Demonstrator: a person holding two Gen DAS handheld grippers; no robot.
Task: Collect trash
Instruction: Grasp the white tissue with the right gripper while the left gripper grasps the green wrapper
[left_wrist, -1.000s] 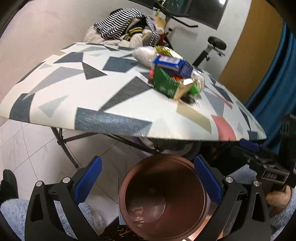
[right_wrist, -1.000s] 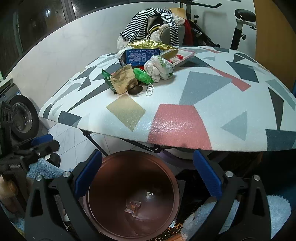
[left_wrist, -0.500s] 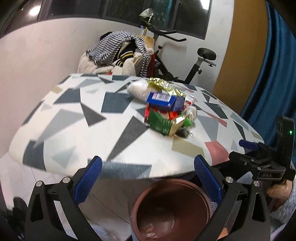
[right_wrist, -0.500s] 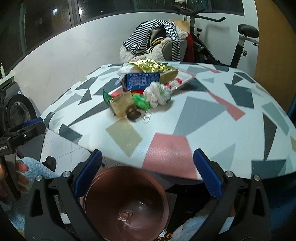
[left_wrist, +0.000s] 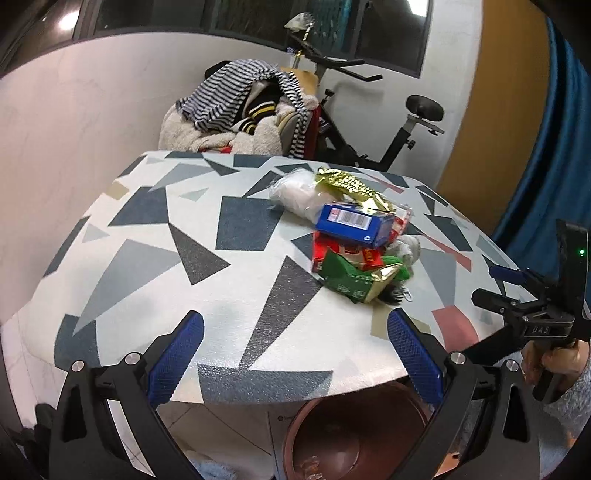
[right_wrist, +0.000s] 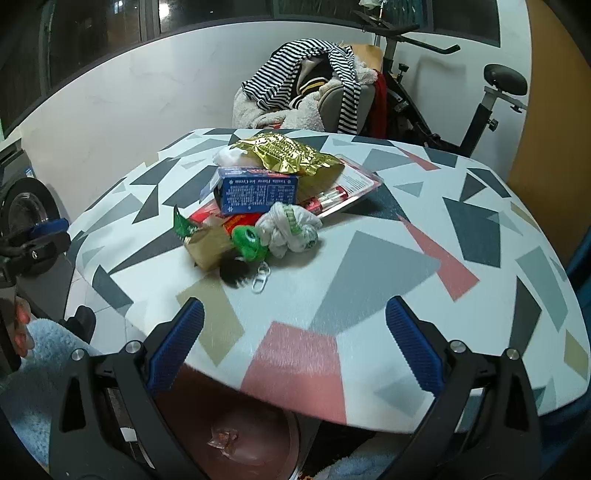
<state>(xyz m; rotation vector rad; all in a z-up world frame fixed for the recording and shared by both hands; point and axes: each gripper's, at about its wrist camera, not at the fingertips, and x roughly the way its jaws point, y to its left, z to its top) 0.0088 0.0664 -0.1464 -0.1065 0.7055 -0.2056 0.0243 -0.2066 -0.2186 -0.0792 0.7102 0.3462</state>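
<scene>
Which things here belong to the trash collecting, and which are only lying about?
For the job:
- gold wrapper
- blue box
- green wrapper
- crumpled white bag
- pull tab
- brown bin
- left gripper, right gripper, both open

Lying about:
- striped clothes
- exercise bike
- table

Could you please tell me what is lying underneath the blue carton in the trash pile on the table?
The blue carton rests on a red package, partly visible beneath it. How far that package extends under the carton is hidden.
</scene>
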